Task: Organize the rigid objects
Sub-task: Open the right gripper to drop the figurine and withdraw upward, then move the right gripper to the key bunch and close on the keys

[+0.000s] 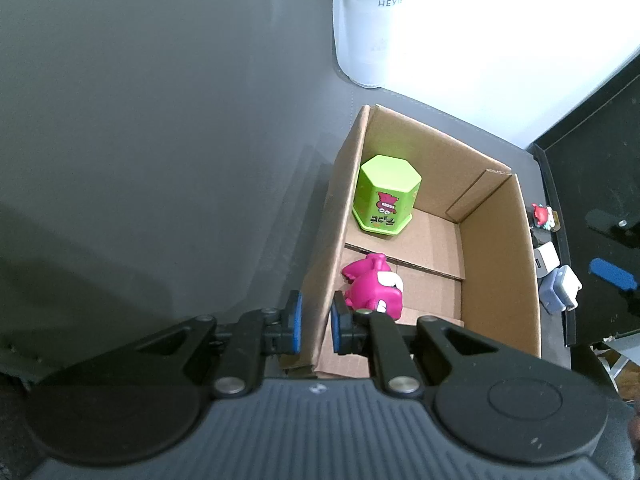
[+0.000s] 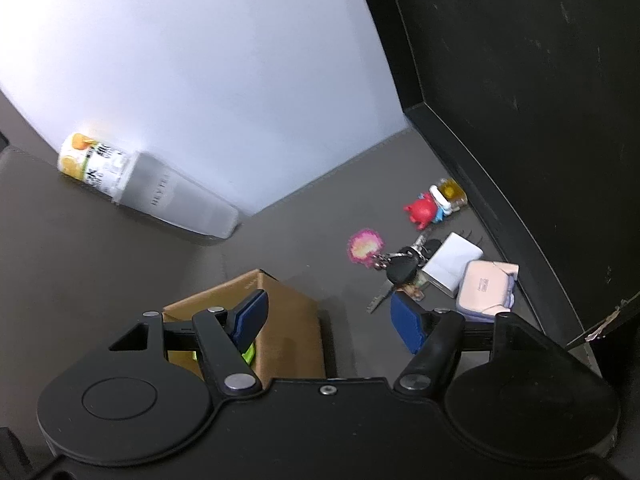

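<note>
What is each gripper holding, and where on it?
The left gripper is shut on the cardboard box, pinching its near side wall at the rim. The right gripper is open, holding nothing.

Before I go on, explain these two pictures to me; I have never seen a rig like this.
There is no robot: a person holds a two-fingered gripper in each hand, and each carries a wide-angle camera looking along its fingers. One picture comes from the left one, one from the right. The left gripper has its jaws shut on a side wall of the cardboard box, which holds a green container and a pink toy. The right gripper is open and empty, above the grey table, facing a bunch of keys, a red figure, a white block and a pink case.
</note>
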Motion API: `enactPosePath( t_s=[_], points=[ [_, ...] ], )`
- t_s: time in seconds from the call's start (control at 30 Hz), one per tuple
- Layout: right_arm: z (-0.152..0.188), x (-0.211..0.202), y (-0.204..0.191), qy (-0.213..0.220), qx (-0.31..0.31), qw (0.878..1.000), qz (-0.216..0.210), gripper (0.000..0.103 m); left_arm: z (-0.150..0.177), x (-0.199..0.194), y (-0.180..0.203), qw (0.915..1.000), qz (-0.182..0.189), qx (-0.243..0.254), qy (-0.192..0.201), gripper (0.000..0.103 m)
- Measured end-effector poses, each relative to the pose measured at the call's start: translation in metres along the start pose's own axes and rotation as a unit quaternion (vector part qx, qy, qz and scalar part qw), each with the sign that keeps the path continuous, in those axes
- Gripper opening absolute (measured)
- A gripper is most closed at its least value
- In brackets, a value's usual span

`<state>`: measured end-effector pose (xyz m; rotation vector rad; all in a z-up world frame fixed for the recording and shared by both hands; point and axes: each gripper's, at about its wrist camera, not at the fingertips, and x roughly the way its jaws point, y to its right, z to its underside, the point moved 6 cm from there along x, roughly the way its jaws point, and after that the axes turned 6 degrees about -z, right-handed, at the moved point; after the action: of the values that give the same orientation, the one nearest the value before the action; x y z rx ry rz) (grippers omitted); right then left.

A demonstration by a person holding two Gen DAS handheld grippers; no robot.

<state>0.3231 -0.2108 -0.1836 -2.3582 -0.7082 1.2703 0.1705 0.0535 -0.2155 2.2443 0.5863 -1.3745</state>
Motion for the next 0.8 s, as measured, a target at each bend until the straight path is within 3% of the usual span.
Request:
enactPosePath(
  t_s=[0.23, 0.57, 0.8],
  points=[
    [0.0, 0.019, 0.003, -0.005, -0.041, 0.999, 0.025, 0.067, 0.0, 0.0, -0.001, 1.0, 0.0, -0.002, -0.002, 0.013],
    [-0.007, 0.059, 0.011, -0.033, -0.132, 0.988, 0.07, 0.067, -0.001, 0.0, 0.0, 1.0, 0.0, -0.004, -0.004, 0.013],
    [-0.009, 0.084, 0.018, -0.056, -0.172, 0.979, 0.097, 0.06, -0.001, 0.001, -0.001, 1.0, 0.001, -0.007, -0.005, 0.013]
  ],
)
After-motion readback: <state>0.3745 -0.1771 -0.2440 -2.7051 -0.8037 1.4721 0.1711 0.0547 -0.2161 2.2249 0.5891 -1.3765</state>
